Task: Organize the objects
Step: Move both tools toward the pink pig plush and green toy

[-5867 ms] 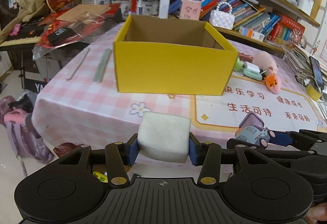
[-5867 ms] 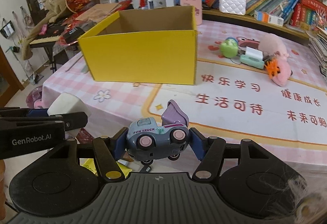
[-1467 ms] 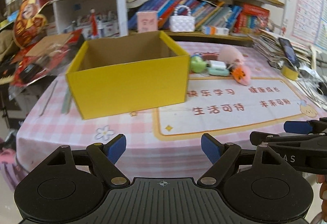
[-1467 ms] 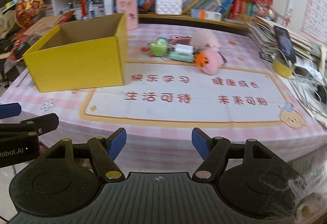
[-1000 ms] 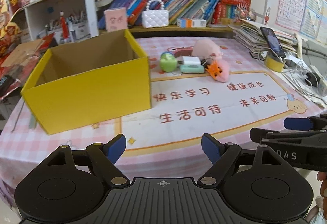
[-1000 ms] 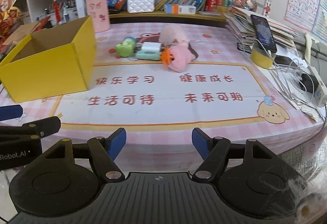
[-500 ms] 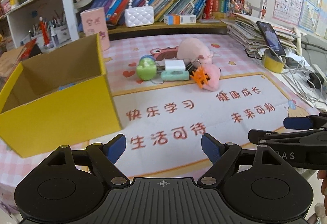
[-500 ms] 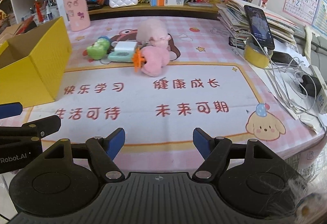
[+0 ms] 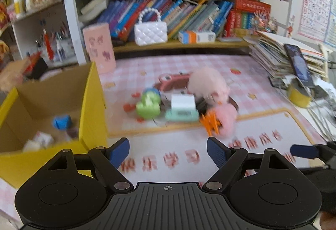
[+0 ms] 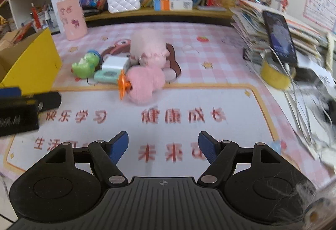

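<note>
Heading for the toy pile [image 10: 126, 68] mid-tabletop, both grippers [image 9: 168, 149] [image 10: 163, 145] are gaping empty; they're risking scattering those touching toys.

The left gripper [image 9: 168, 151] and right gripper [image 10: 163, 146] are side by side, fingers apart, both empty.

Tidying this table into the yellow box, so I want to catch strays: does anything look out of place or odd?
Yes: a heap of small toys lies loose on the pink checked tablecloth beside the yellow cardboard box, not in it: a green toy, a white block, two pink plush toys. Nothing looks spilled or broken.
</note>
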A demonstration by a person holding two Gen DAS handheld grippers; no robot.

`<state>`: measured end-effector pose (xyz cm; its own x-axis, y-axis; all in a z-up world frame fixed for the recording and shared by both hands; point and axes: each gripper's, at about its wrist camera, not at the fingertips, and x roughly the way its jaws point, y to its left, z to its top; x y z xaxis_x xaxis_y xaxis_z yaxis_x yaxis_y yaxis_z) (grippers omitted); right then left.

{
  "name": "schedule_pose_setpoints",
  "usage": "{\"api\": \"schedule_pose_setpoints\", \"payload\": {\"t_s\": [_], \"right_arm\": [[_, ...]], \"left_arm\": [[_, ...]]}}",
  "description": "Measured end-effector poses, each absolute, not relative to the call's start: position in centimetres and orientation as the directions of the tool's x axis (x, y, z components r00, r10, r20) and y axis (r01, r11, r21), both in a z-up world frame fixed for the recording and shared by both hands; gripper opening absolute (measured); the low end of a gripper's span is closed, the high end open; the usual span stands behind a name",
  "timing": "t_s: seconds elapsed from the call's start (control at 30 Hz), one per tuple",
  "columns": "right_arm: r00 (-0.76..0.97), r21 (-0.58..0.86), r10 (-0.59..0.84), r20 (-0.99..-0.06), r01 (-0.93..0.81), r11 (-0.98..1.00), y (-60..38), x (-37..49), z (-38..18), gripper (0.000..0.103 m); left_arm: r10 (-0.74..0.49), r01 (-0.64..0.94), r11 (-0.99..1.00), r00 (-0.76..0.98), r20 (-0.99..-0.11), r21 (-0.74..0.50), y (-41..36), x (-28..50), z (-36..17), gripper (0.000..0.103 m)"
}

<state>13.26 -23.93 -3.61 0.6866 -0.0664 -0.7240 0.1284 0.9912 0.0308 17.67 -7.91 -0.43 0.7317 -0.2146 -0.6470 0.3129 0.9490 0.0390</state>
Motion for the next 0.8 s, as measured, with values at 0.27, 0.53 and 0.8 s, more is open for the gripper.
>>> {"api": "schedule_pose_setpoints", "payload": {"t_s": [0.27,0.53,0.8], "right_arm": [[0.741,0.019,0.015,-0.671,-0.003,1.0,-24.6,17.2,-4.4,0.072],[0.73,0.082,0.125,-0.672,-0.094,0.992,-24.8,22.4,-5.9,0.082],[0.701,0.111,0.162,-0.694,-0.119,0.987,-25.1,26.4,-7.7,0.082]], "left_arm": [[-0.156,0.239,0.97,0.75,-0.643,0.044,-9.5,22.4,0.3,0.083],[-0.095,0.18,0.982,0.748,-0.657,0.064,-10.5,25.5,0.1,0.083],[-0.051,0.146,0.986,0.726,-0.685,0.08,-11.1,27.5,-0.6,0.083]]}}
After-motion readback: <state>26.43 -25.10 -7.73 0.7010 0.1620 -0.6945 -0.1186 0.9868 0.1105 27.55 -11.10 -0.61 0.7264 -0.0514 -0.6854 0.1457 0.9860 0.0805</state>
